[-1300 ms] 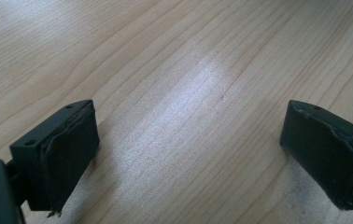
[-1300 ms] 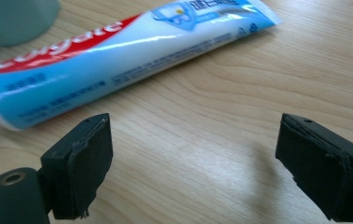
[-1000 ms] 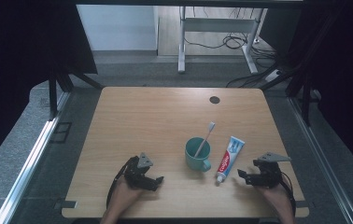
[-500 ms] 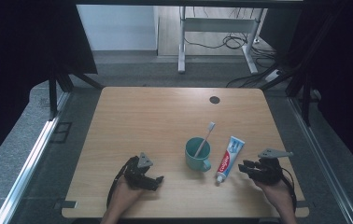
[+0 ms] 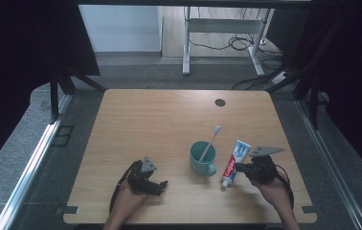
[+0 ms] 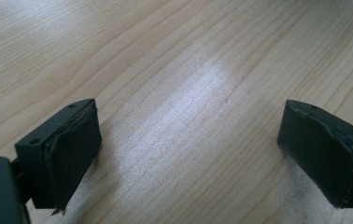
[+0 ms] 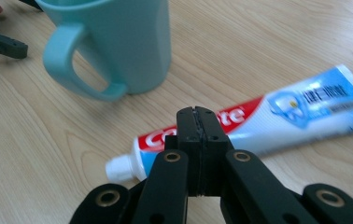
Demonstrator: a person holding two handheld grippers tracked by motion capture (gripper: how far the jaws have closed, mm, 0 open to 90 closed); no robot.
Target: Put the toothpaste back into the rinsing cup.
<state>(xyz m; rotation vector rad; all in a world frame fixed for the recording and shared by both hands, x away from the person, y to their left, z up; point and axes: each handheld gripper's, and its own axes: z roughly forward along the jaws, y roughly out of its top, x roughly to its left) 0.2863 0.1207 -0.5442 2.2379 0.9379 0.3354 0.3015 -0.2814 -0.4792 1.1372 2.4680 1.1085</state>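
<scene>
Hovering just above the Colgate toothpaste tube [image 7: 258, 119], the right tongs [image 7: 197, 122] have just snapped shut with nothing between the pads, so the tube is not gripped and lies flat on the desk [image 5: 160, 120] beside the teal mug [image 5: 202, 158], which holds 1 toothbrush [image 5: 211, 141]. The left tongs [image 6: 188, 154] stand wide open and empty over bare wood. Whether the shut tips touch the tube is hard to tell, since they cover part of it.
</scene>
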